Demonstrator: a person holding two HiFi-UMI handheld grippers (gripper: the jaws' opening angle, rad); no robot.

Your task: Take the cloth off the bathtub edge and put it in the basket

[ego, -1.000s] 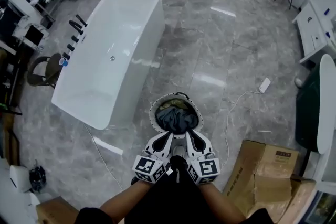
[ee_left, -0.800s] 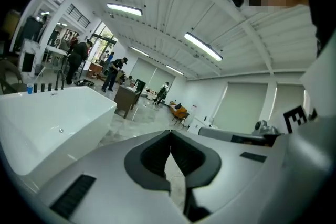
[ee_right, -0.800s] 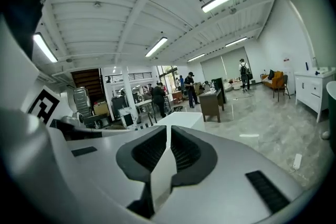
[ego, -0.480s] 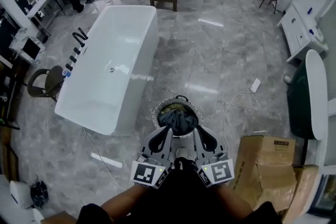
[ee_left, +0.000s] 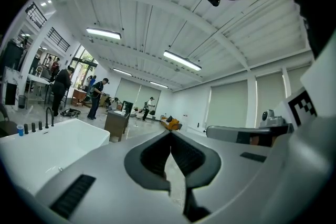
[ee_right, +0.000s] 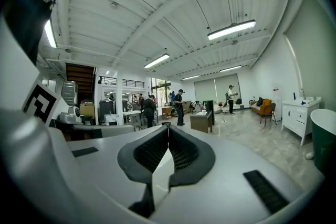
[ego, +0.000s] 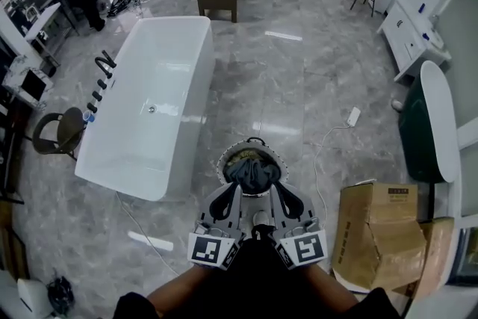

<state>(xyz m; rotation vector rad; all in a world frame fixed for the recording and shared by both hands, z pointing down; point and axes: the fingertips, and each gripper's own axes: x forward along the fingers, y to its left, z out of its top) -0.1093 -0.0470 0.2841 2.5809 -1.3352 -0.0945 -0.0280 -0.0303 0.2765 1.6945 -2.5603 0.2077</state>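
The left gripper (ego: 236,189) and the right gripper (ego: 273,189) were held side by side, pointing roughly level. Both had their jaws pressed together with nothing between them, and the right one's jaws had just been closing on empty air. The cloth (ego: 252,169), dark and bunched, lay inside the round basket (ego: 219,167) on the floor. In the head view it sat just ahead of both sets of tips and centred between them, not touched by either. The white bathtub (ego: 127,179) stood near the basket, to its left and stretching away beyond it. A cardboard box (ego: 381,228) sat on the floor to the right of the grippers, and a white cable (ego: 323,160) trailed across the marble floor between box and basket.
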